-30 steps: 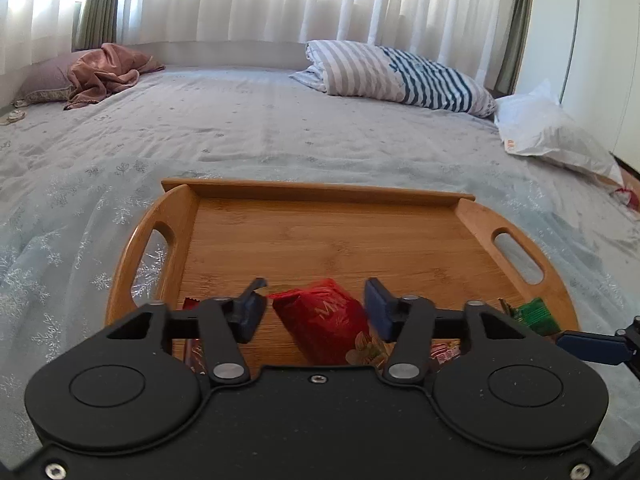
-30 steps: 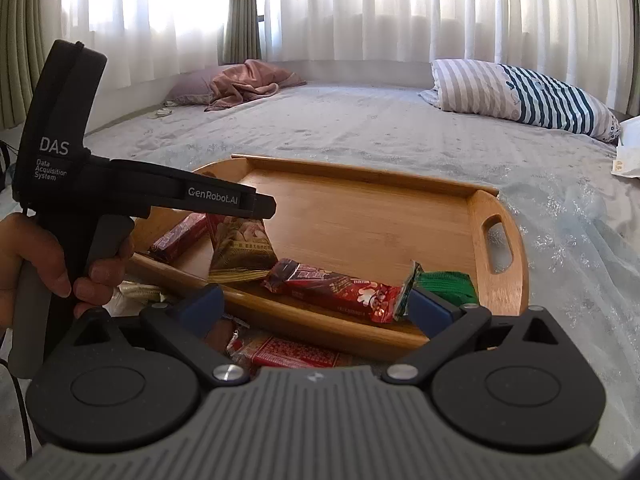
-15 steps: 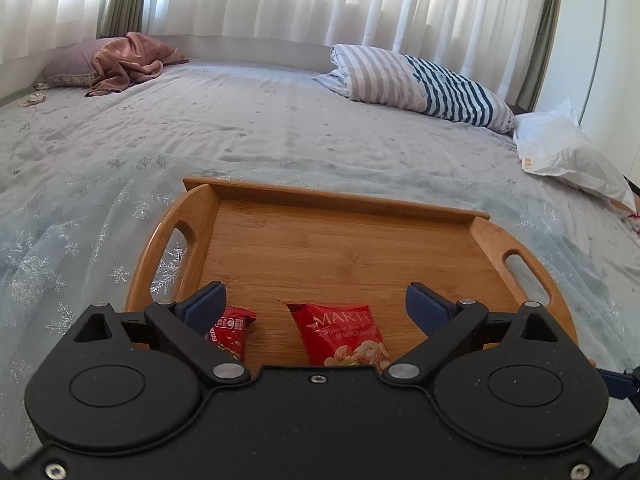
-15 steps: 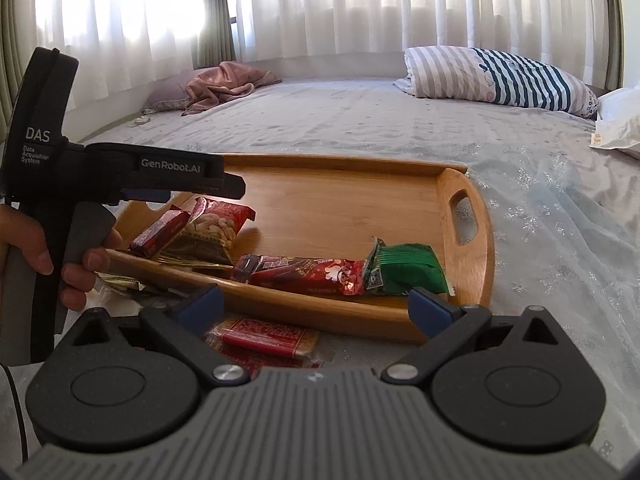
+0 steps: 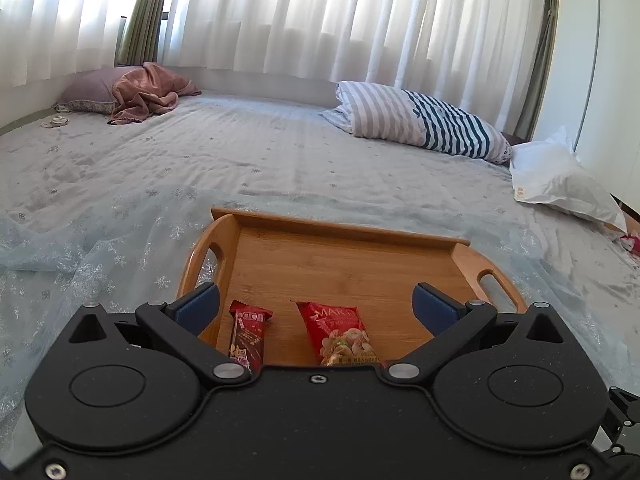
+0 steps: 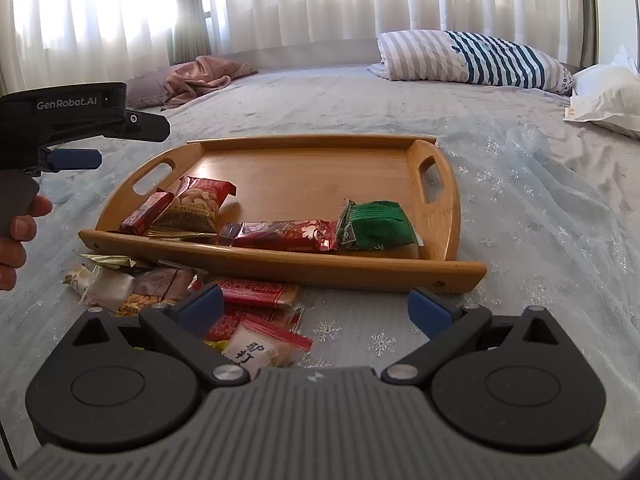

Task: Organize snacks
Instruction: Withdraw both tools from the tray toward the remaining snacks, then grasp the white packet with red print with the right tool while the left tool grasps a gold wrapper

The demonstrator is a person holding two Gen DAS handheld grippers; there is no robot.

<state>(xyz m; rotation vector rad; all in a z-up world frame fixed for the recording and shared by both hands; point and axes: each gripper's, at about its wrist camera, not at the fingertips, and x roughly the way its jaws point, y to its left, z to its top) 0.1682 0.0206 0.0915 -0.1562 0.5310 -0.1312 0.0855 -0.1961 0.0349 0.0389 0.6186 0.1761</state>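
1. Right gripper (image 6: 314, 308) nearest the lens, jaws spread wide, nothing between the blue pads (image 6: 200, 307); hovering over a loose heap of snacks (image 6: 224, 304) on the bedspread (image 6: 540, 208).
2. In that heap: a clear pouch with a red zip strip (image 6: 264, 346), a flat red packet (image 6: 256, 294), a brown nut packet (image 6: 160, 286), pale wrappers at the left edge; all outside the tray, just in front of its near wall.
3. Left gripper (image 5: 316, 306) likewise wide, jaws just opened further, holding nothing; raised above the tray's near left end, held by a hand (image 6: 18, 236) at the frame's left edge in the right wrist view.
4. Wooden tray (image 6: 280, 266) flat on the bedspread, a cut-out handle at each end.
5. Inside, along the near wall from left to right: slim red bar (image 6: 146, 214), peanut bag (image 6: 198, 206) touching it, long red packet (image 6: 286, 235), green packet (image 6: 376, 226) overlapping that packet's end.
6. Far half of the tray floor bare wood.
7. Beyond, on the bed: striped pillow (image 6: 468, 56), white plastic bag (image 6: 604, 98), pink cloth (image 6: 204, 78) against a mauve pillow (image 5: 86, 92).
8. Farthest back, white curtains (image 6: 320, 0) across the window.
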